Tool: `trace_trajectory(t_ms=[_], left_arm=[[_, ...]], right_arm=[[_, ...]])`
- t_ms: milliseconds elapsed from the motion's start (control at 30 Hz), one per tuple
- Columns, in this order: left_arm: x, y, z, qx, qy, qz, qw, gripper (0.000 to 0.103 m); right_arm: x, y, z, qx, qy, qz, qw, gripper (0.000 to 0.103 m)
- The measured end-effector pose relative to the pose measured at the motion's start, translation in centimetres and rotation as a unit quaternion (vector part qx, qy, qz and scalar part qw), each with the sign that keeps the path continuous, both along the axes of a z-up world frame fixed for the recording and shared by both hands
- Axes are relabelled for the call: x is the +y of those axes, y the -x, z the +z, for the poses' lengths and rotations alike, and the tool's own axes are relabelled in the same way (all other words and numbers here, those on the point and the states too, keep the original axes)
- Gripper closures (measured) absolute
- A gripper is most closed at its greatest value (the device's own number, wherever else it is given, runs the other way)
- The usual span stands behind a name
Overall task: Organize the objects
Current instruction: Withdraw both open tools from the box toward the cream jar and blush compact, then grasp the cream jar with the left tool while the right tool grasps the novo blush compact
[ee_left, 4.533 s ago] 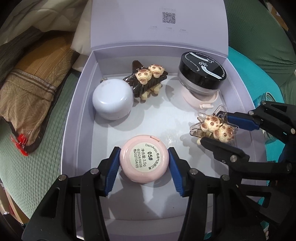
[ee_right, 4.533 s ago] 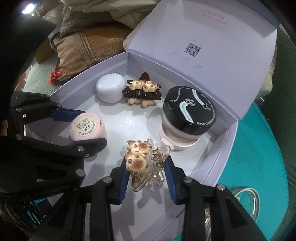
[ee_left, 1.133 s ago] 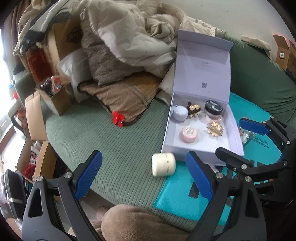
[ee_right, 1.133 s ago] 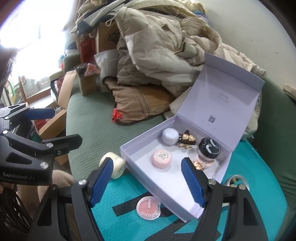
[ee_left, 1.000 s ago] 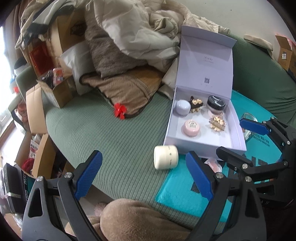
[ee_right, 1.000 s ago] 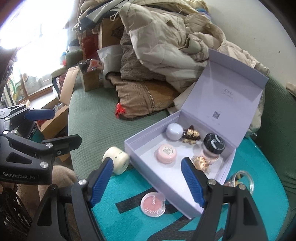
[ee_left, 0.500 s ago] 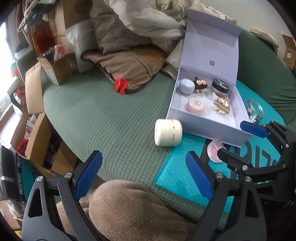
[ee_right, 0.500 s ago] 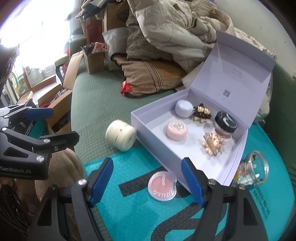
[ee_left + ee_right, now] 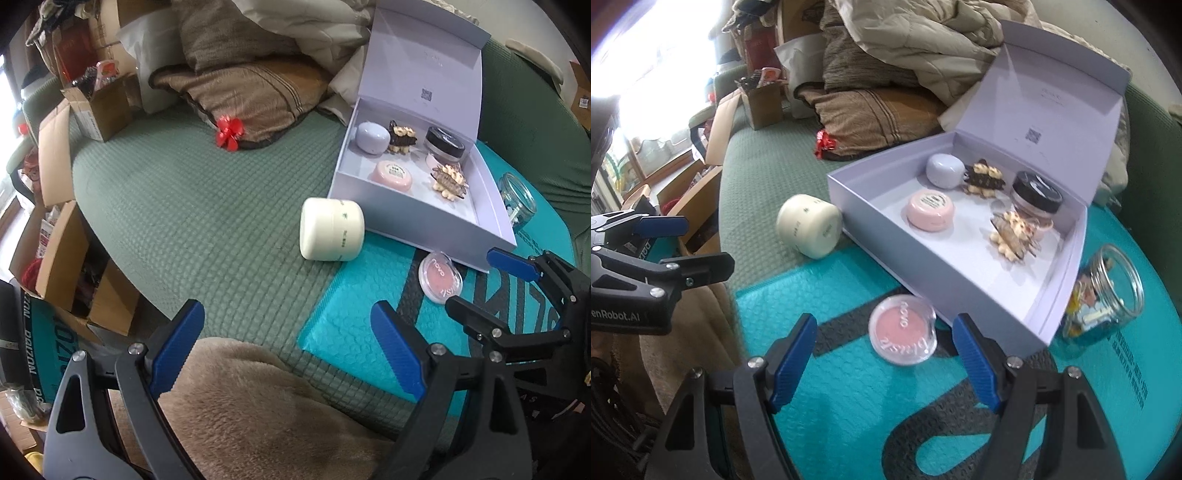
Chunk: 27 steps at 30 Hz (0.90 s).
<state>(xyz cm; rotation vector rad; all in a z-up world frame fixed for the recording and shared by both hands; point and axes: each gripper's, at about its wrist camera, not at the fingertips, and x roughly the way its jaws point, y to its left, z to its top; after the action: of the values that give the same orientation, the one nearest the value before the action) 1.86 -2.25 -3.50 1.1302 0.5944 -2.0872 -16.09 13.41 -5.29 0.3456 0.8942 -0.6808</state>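
Right wrist view: the right gripper (image 9: 884,349) hangs empty, its blue fingers spread wide on either side of the blush compact (image 9: 903,331), above it and not touching.
Blush compact: a round clear-lidded pan of pink powder, flat on the teal mailer (image 9: 849,387), just beside the front wall of the lavender box (image 9: 871,236). It looks like the next thing to be put away.
Left gripper: the left gripper (image 9: 284,350) is also open and empty, held low over the green cover (image 9: 184,206), pointing toward the cream jar (image 9: 331,229).
Cream jar: tipped on its side on the cover, near the box's left front corner, apparently touching it, though the contact is hard to confirm.
Box contents: a pale round case (image 9: 945,171), a dark hair claw (image 9: 984,178), a black-lidded jar (image 9: 1037,194), a pink compact (image 9: 931,209) and a clear hair claw (image 9: 1014,230), spaced apart, leaving bare floor at the front for more.
Glass jar: an open glass jar (image 9: 1104,299) lies on its side just right of the box.
Progress: judged partway; three items remain outside.
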Motion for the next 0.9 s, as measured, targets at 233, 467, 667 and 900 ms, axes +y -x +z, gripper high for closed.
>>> trace_trajectory(t_ms=[233, 467, 667, 900], left_arm=[[-1.1, 0.6, -1.5, 0.007, -0.032, 0.009, 0.9994, 0.012], [-1.4, 3.5, -2.6, -0.003, -0.044, -0.018, 0.9989, 0.012], [-2.1, 5.7, -3.6, -0.015, -0.049, -0.030, 0.9982, 0.012], [-3.2, 7.7, -4.7, -0.014, -0.058, -0.040, 0.9974, 0.012]], right_arm=[[-0.8, 1.4, -1.9, 0.008, -0.017, -0.020, 1.000, 0.026], [-2.0, 2.0, -3.2, 0.011, -0.028, -0.038, 0.999, 0.026], [-2.7, 1.9, -4.1, 0.010, -0.044, -0.037, 0.998, 0.026], [-2.8, 0.6, -4.4, 0.014, -0.042, -0.013, 0.999, 0.026]])
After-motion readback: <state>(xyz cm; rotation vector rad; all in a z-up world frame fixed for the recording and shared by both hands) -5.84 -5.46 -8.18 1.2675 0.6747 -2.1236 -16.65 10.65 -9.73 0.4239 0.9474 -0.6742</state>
